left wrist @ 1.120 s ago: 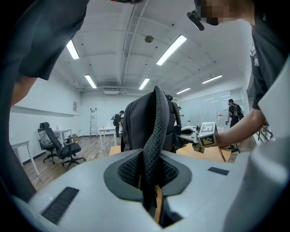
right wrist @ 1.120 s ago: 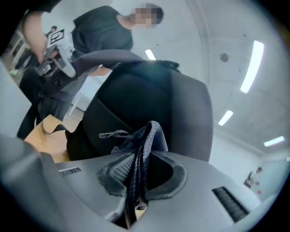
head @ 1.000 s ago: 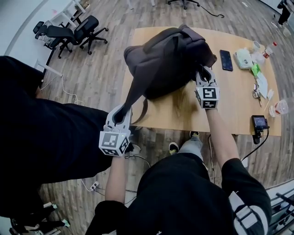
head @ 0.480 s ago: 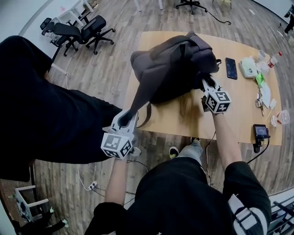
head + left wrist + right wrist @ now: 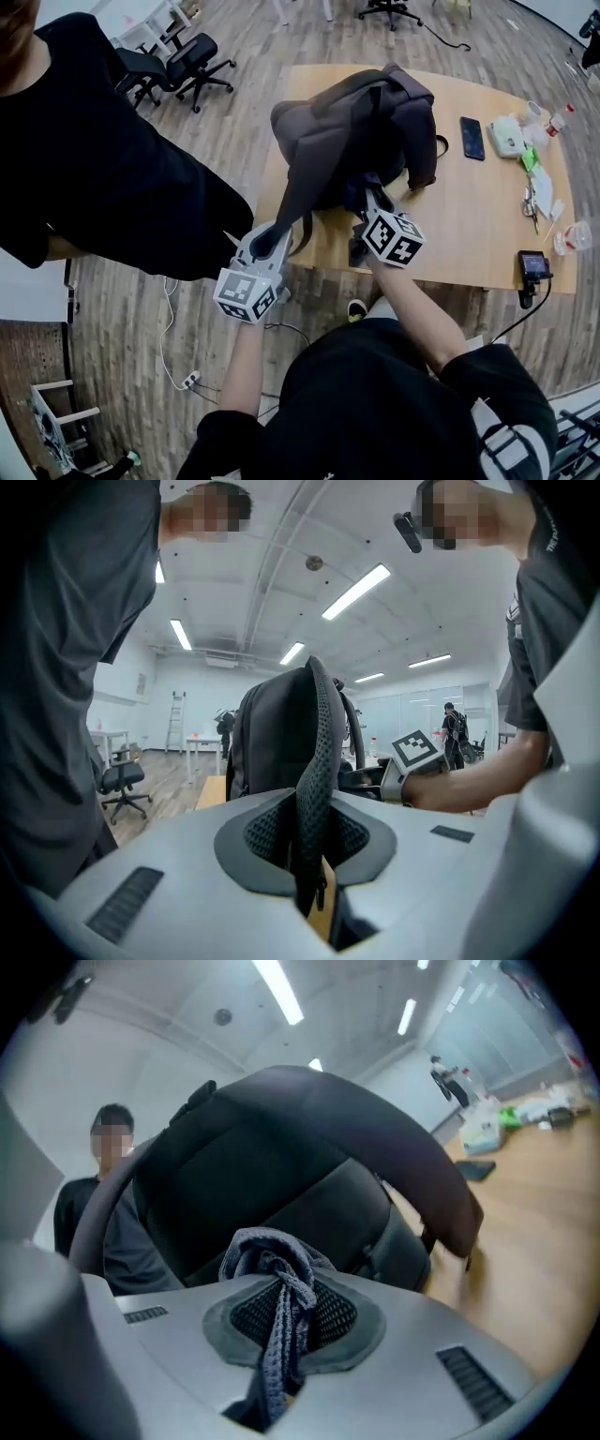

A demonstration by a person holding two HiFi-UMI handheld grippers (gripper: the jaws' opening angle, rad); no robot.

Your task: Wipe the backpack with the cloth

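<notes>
A dark grey-brown backpack stands on the wooden table, tilted toward the near edge. My left gripper hangs off the table's near left corner, shut on the backpack's mesh shoulder strap, which runs taut up to the bag. My right gripper is shut on a blue-grey cloth and sits at the lower near side of the backpack. The cloth bunches out ahead of the right gripper, close against the bag's dark fabric. The left gripper has the strap pinched between its pads.
On the table's right part lie a black phone, a white box, small bottles, scissors and a black device with a cable. A person in black stands close at left. Office chairs stand beyond.
My right gripper has slid left along the backpack's near side and rolled over. The backpack has tipped more upright. The left gripper has hardly moved; the person at left has come closer.
</notes>
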